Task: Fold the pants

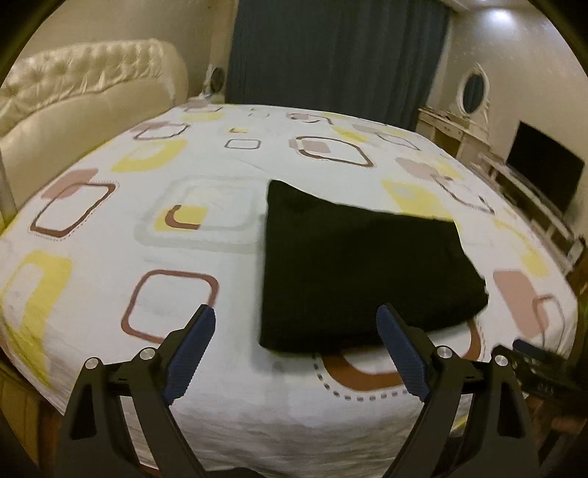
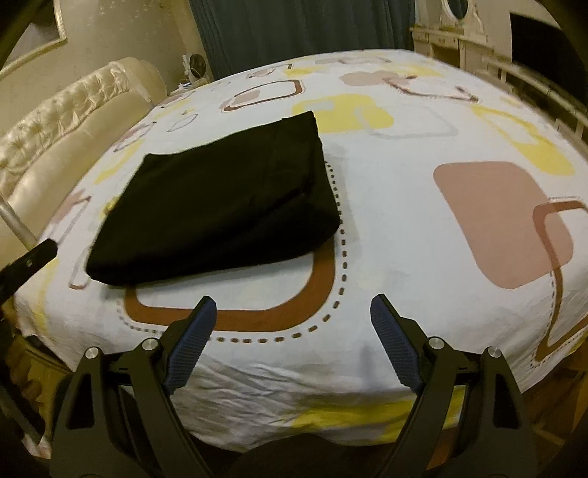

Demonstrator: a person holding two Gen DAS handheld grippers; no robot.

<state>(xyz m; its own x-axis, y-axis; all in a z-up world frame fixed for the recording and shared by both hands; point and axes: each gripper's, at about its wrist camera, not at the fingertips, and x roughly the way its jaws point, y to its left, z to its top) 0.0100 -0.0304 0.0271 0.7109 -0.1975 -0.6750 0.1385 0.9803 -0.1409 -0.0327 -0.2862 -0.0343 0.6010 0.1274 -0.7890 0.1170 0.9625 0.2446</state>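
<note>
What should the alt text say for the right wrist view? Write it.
Black pants, folded into a compact rectangle, lie on a bed's patterned sheet. The right gripper, jaws open and empty, hovers near the bed's edge; a cream tufted headboard stands left.

Dim, warm indoor light. A bright glare patch sits on the wall [image 1: 503, 22] at upper right in the left view. Both views are soft and smeared, the bed [image 2: 386, 206] bulging, black vignette in the corners.
</note>
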